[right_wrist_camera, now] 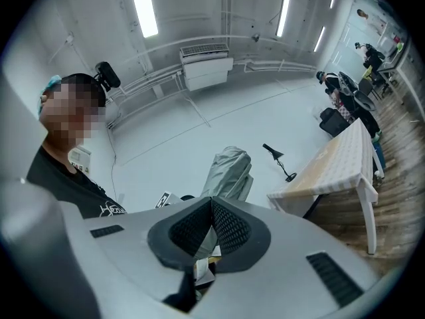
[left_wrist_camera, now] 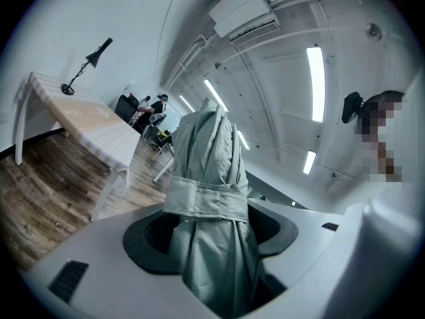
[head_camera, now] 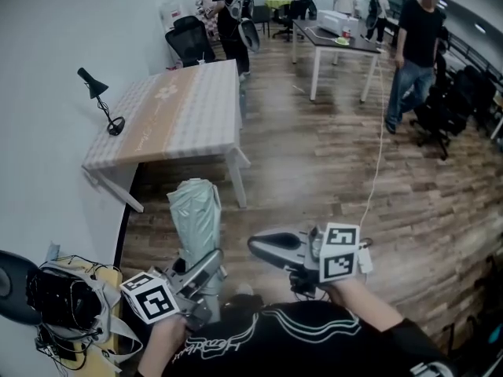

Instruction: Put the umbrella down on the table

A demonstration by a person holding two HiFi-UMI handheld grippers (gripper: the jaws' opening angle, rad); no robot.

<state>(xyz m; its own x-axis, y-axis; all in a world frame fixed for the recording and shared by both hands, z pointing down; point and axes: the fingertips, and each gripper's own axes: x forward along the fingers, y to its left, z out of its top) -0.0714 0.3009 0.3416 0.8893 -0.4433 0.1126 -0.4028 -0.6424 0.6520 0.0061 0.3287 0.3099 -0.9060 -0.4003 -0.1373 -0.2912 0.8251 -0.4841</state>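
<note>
A folded pale green umbrella (head_camera: 195, 210) is held roughly upright in the left hand-held gripper (head_camera: 206, 272), close in front of the person's black shirt (head_camera: 299, 340). In the left gripper view the umbrella's lower part is seen clamped between the two jaws, with its closing strap (left_wrist_camera: 207, 201) wrapped round the cloth just above the pads. The umbrella is held in the air over the wooden floor (head_camera: 330, 171), apart from the bench (head_camera: 181, 108) and on its near side.

The bench is covered with a pale checked cloth and is set against the white wall. A black desk lamp (head_camera: 100, 96) is stood near its left edge.

The right hand-held gripper (head_camera: 263, 247) is held beside the umbrella, to its right, without touching it. In the right gripper view its dark ribbed pads (right_wrist_camera: 229, 228) are seen brought together at the tips, and nothing can be made out gripped between them.

Several people (head_camera: 413, 45) and a second table (head_camera: 338, 42) are seen at the far end of the room.
</note>
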